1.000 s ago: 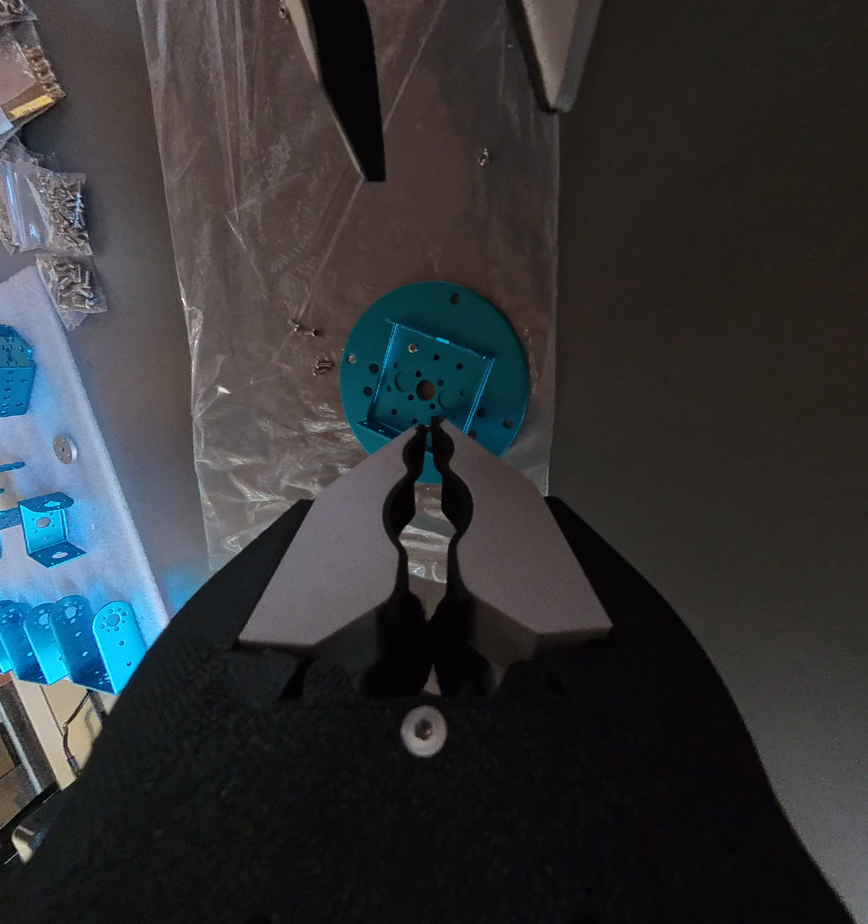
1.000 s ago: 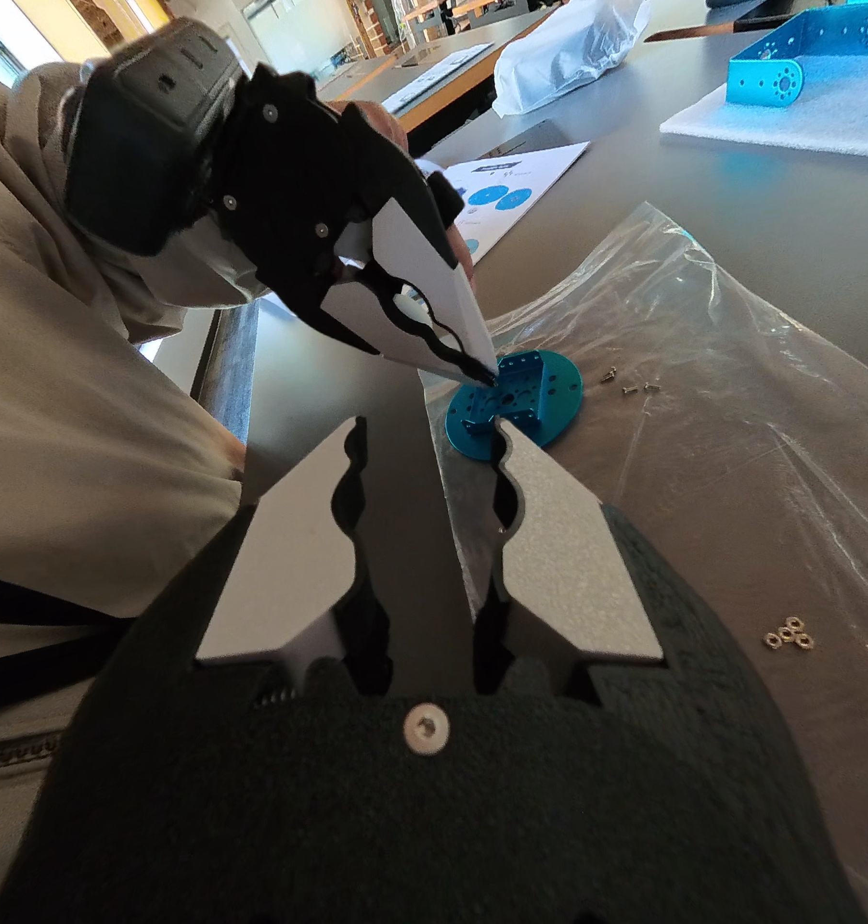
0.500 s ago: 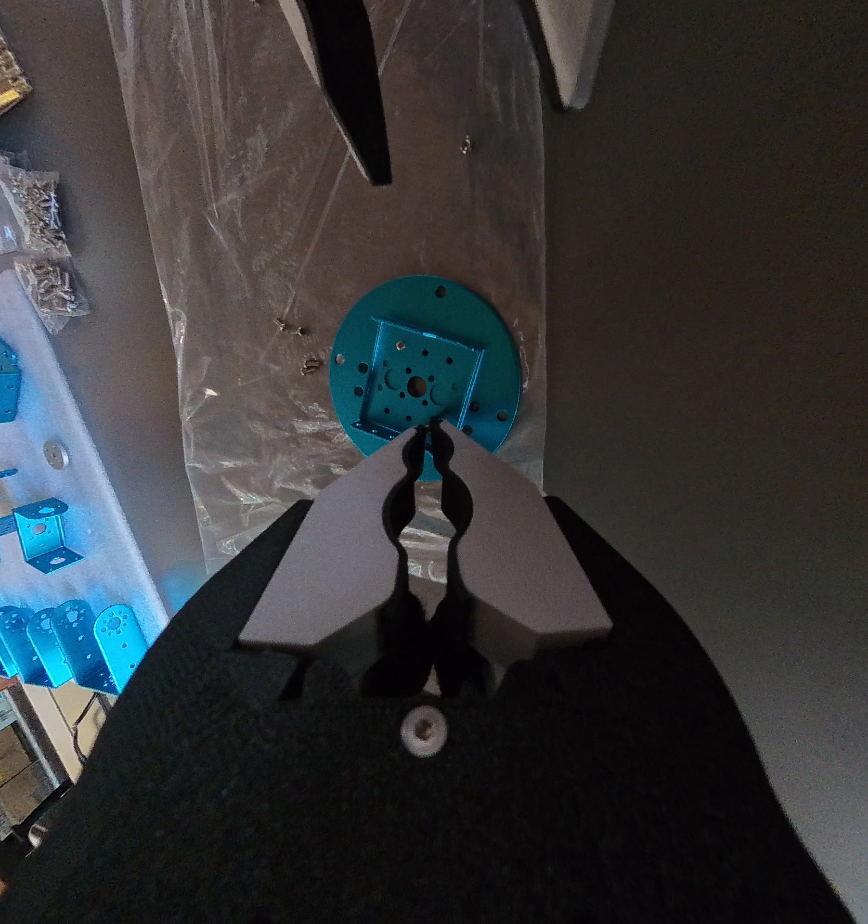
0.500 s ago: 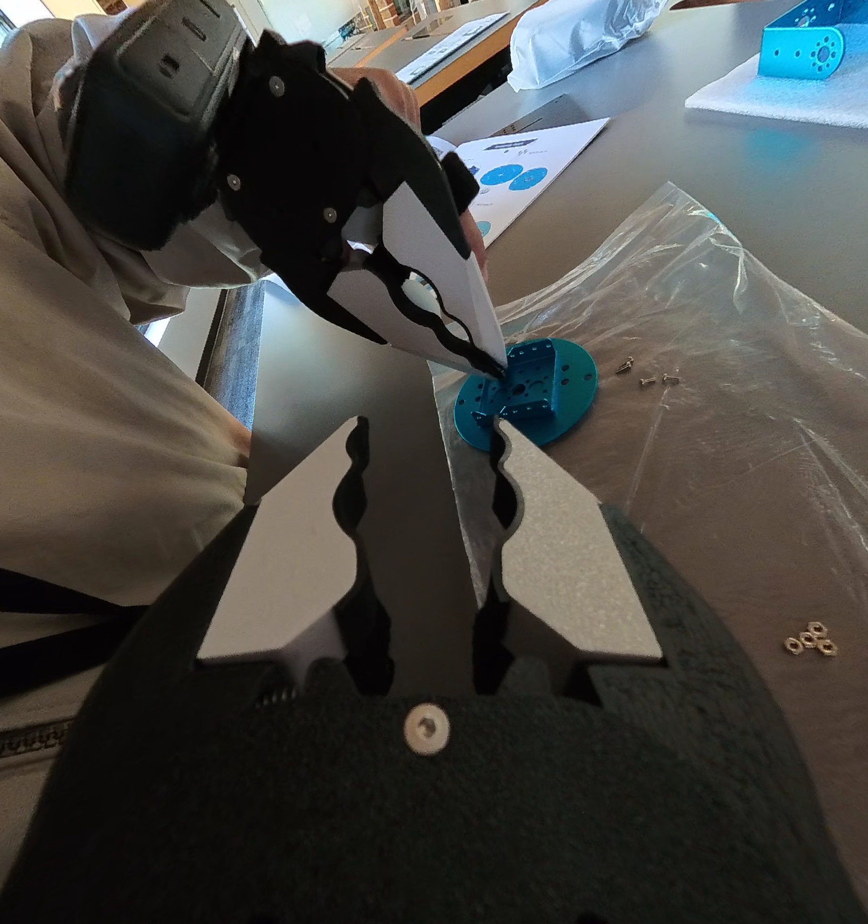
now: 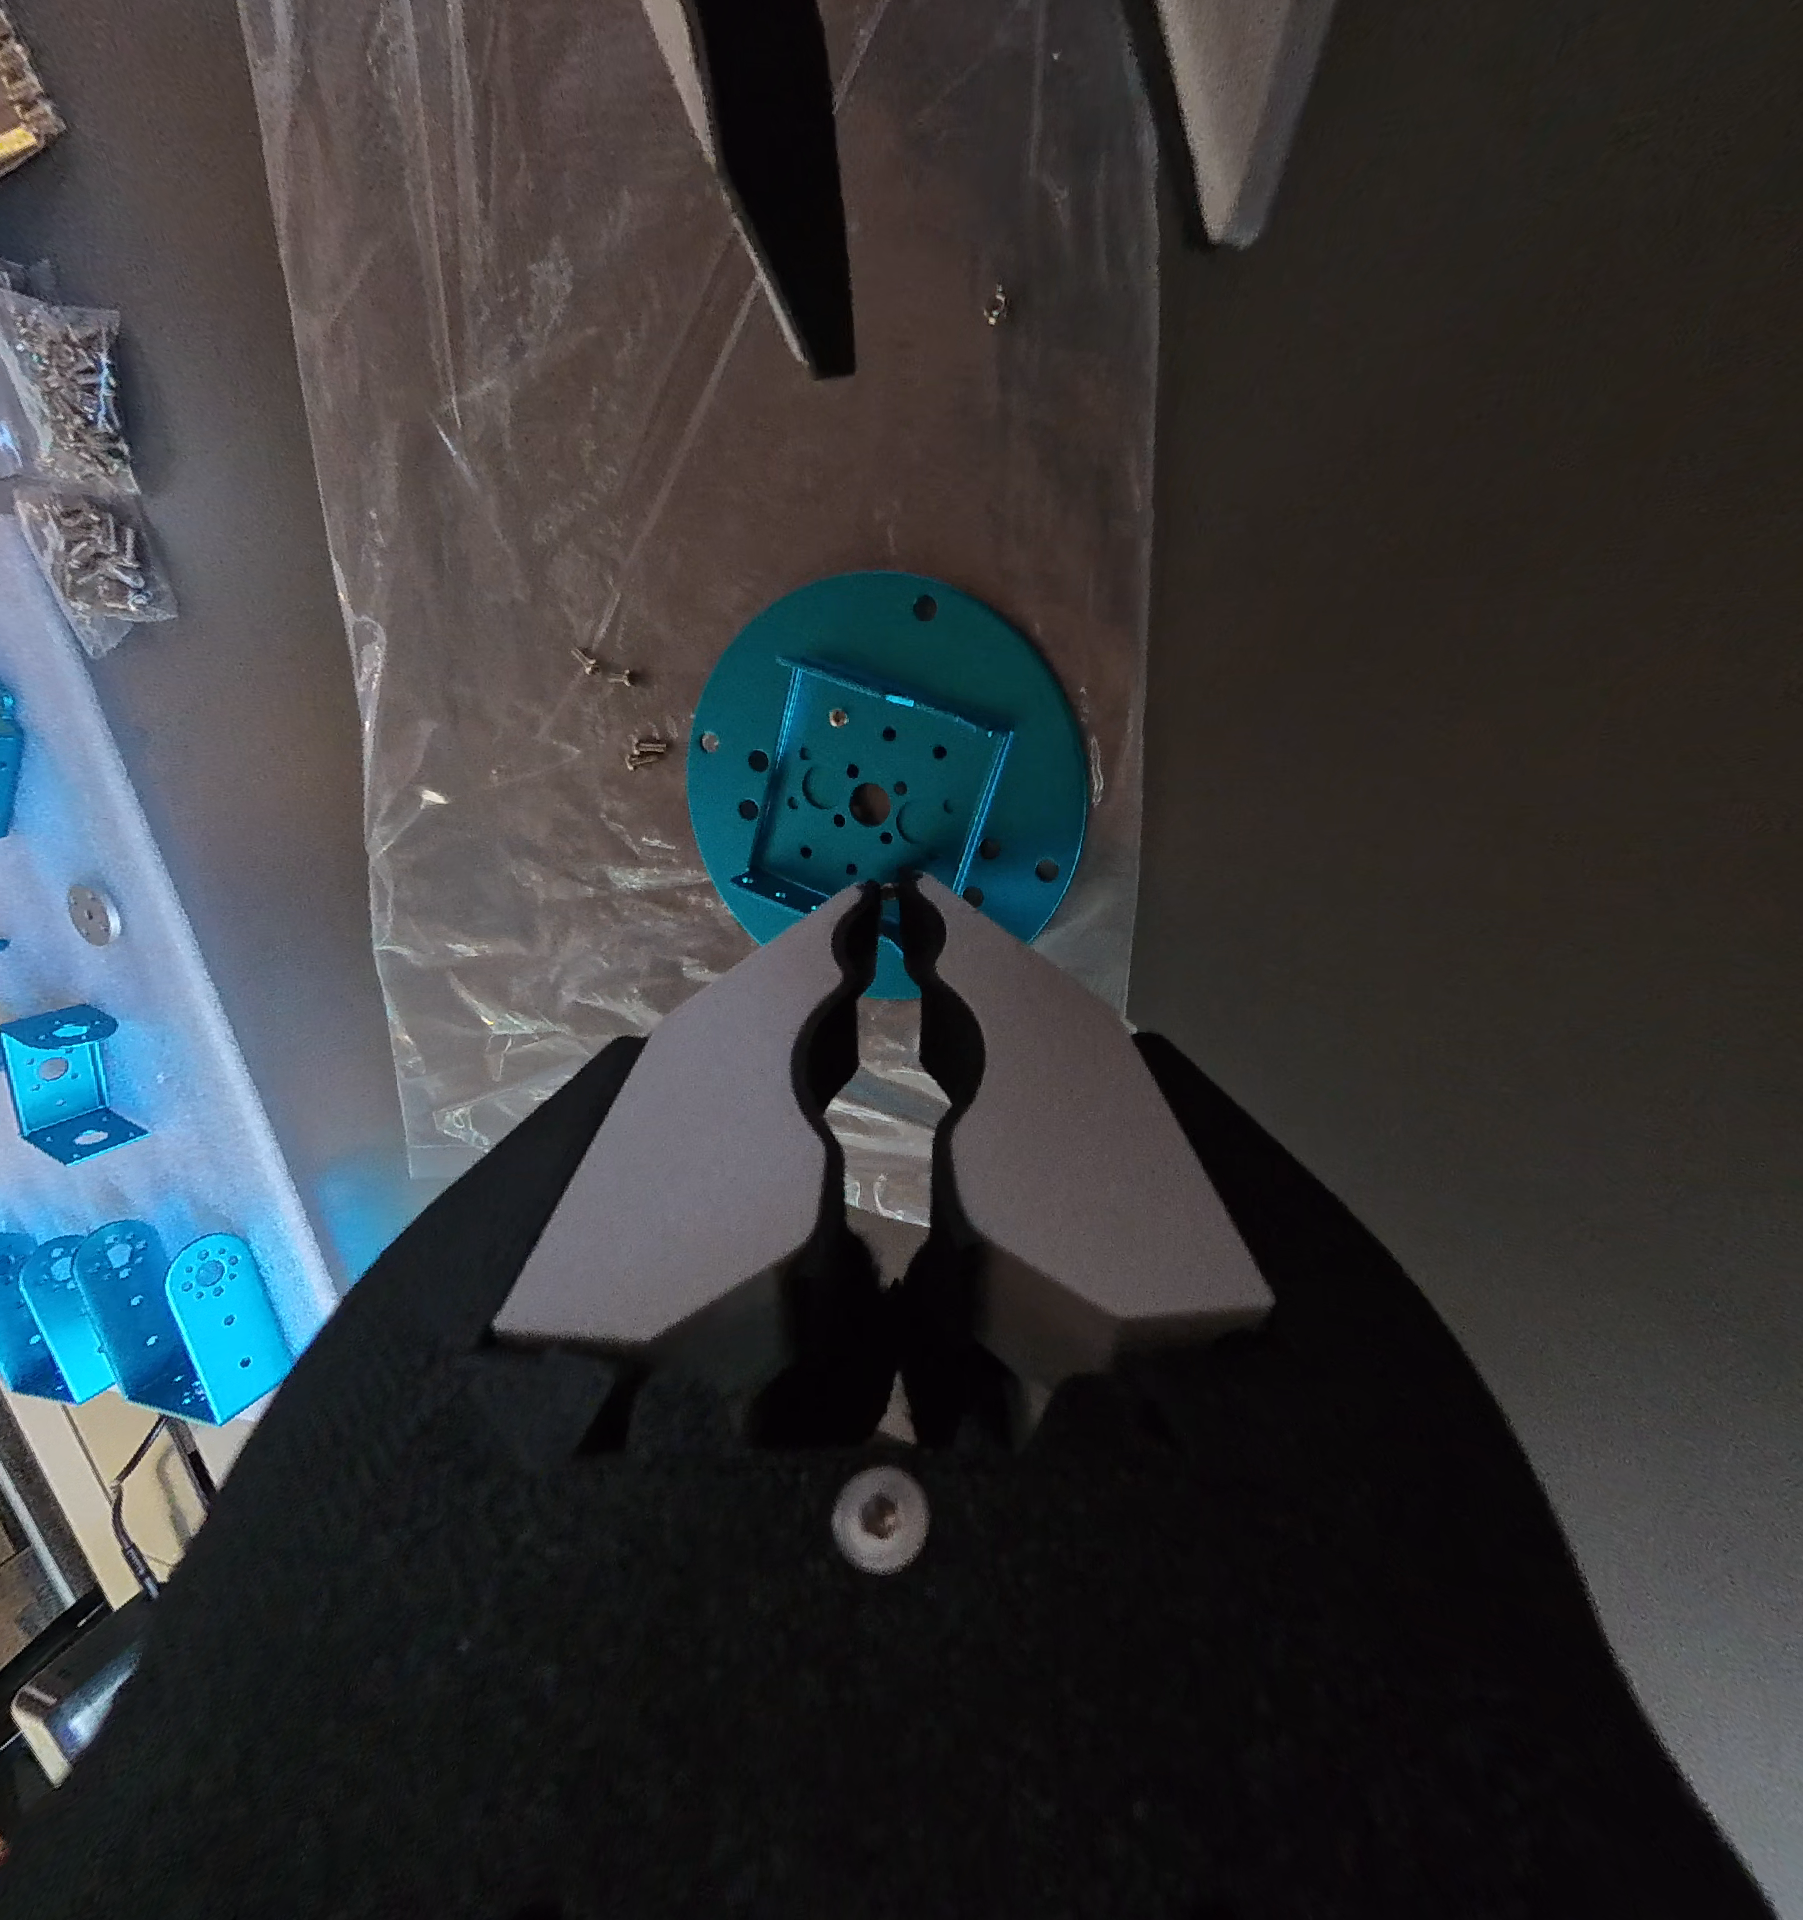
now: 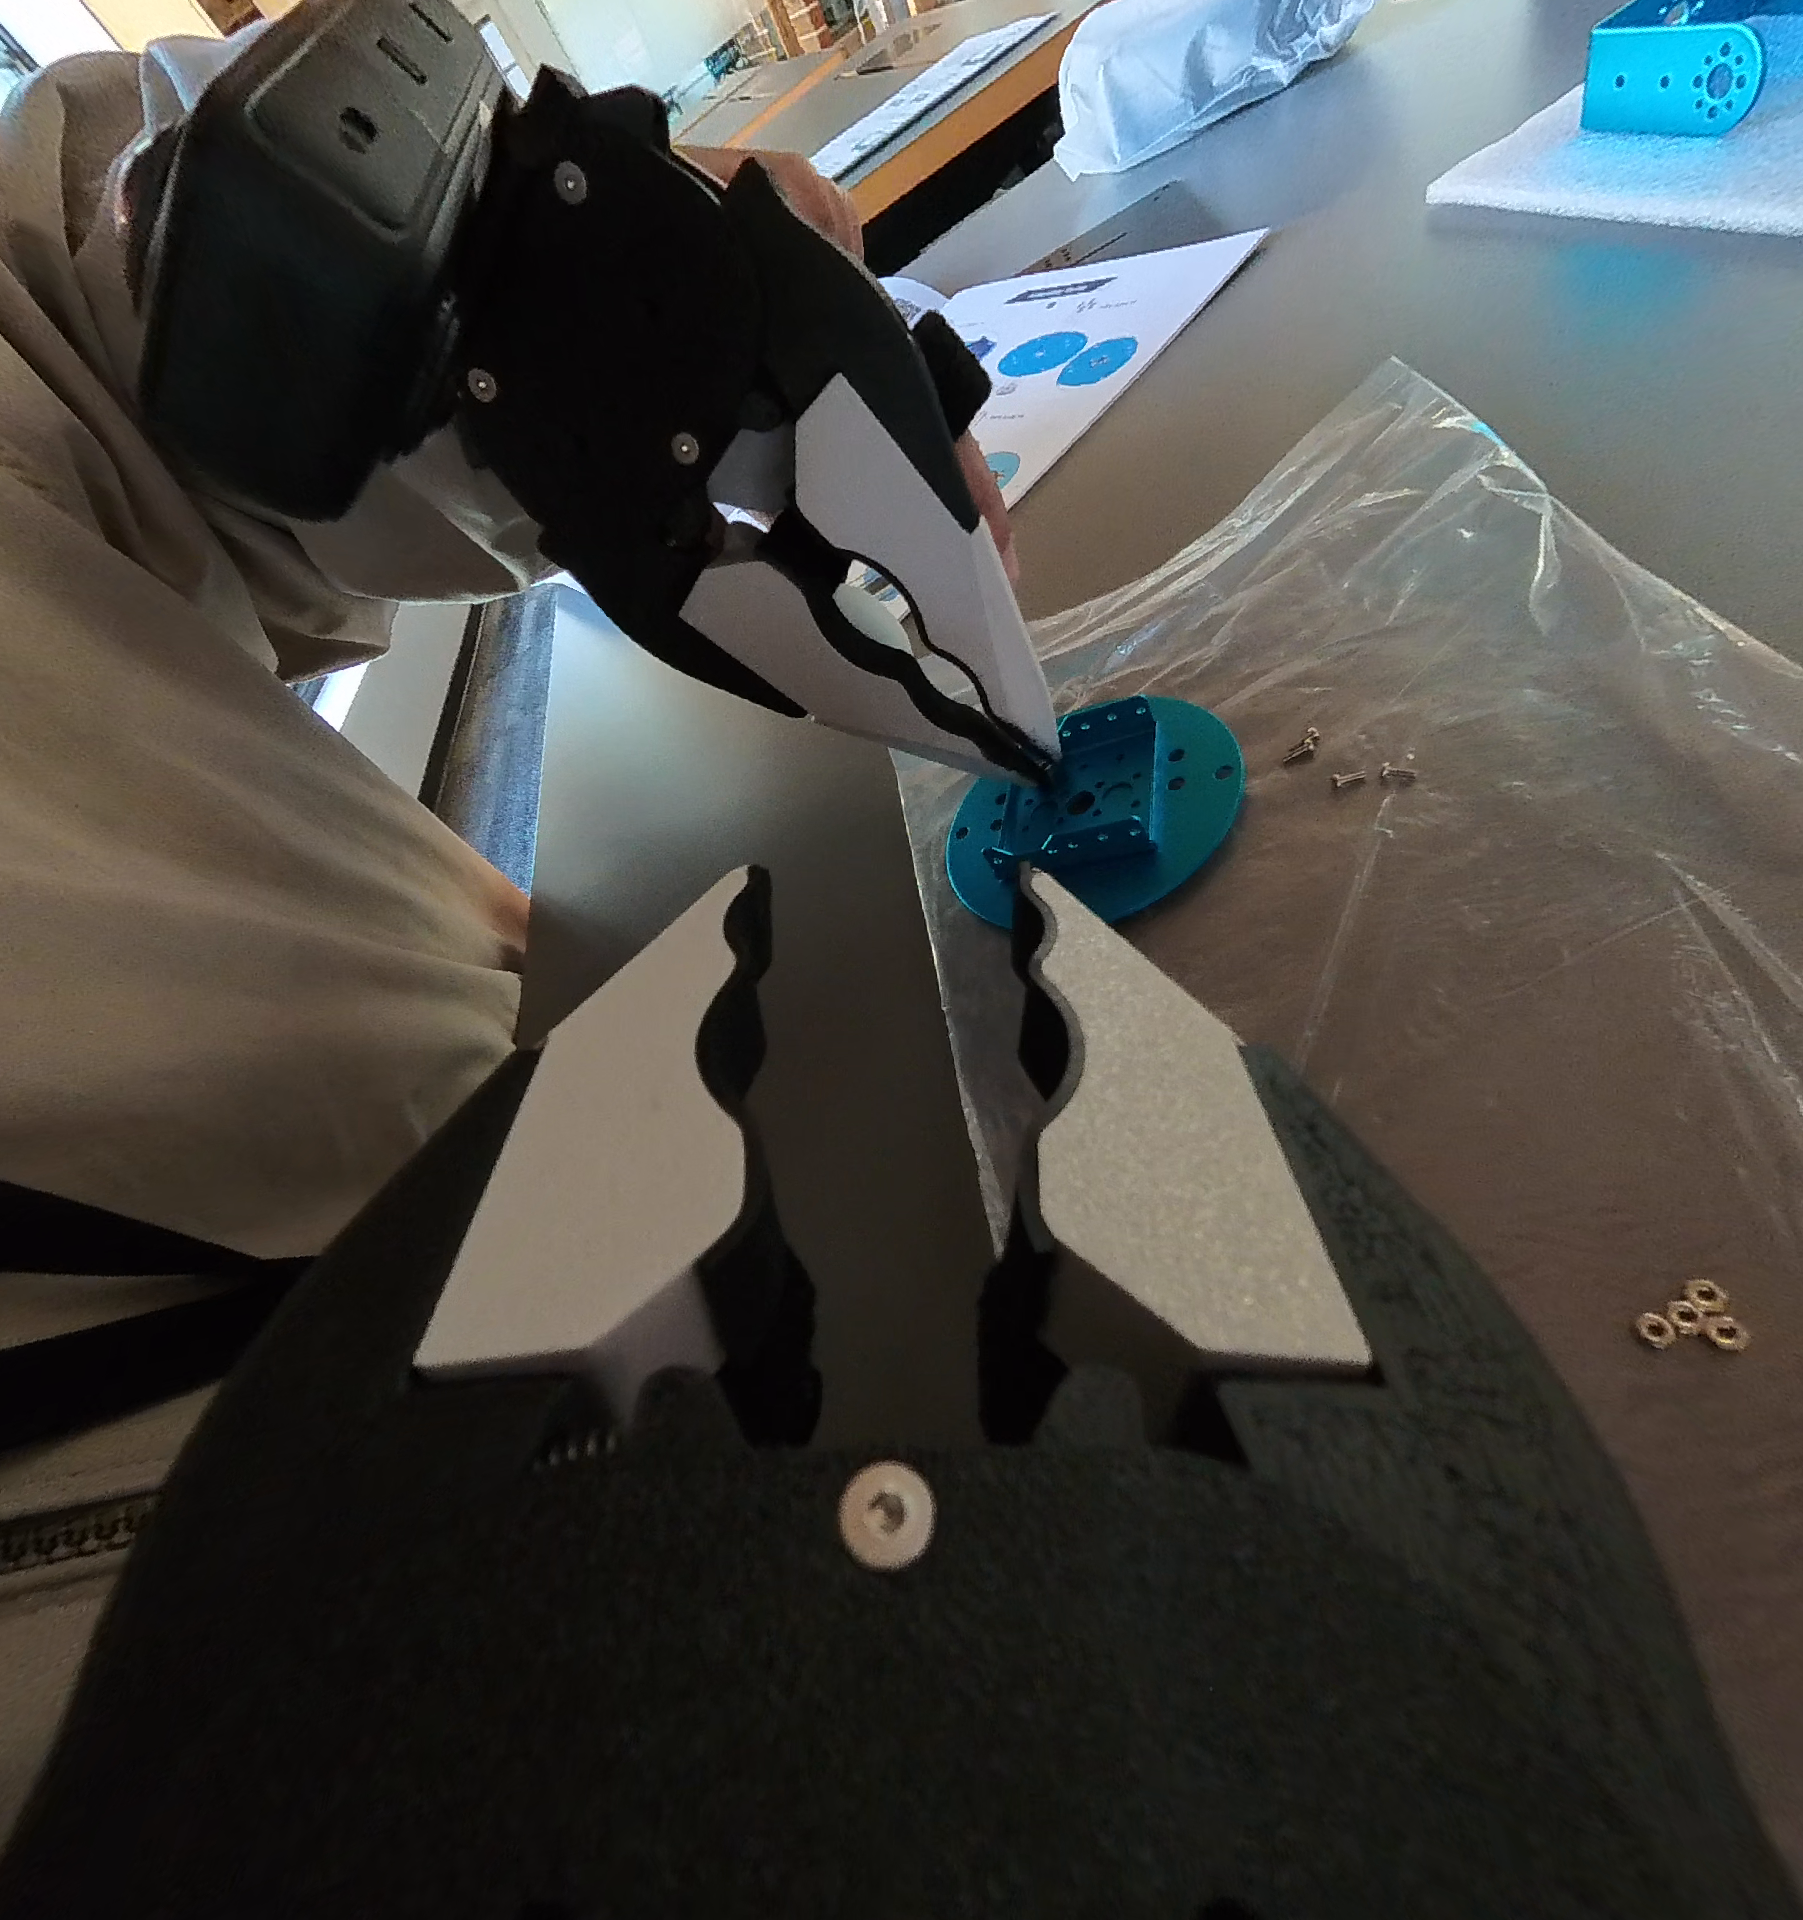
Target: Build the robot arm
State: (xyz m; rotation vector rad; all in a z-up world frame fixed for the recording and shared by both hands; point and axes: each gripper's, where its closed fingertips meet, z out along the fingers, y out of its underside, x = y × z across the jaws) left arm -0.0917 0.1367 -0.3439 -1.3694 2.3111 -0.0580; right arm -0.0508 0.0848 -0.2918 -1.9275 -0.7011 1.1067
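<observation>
Table (image 5: 1499, 727), left tongs (image 5: 889, 885) closed at bracket (image 5: 881, 774)

I am looking at a workshop or robotics lab: a dark grey tabletop (image 5: 1499, 623) carries small clear bags of screws (image 5: 55, 384), rows of blue anodised metal brackets (image 5: 118, 1320) on white foam sheet (image 5: 201, 935), and a printed assembly sheet (image 6: 1073, 343); more long tables (image 6: 928, 62) stand behind.

surface: dark grey table (image 6: 1655, 436) | behind: wood-edged tables (image 6: 938, 145) | light: bright daylight beyond
</observation>
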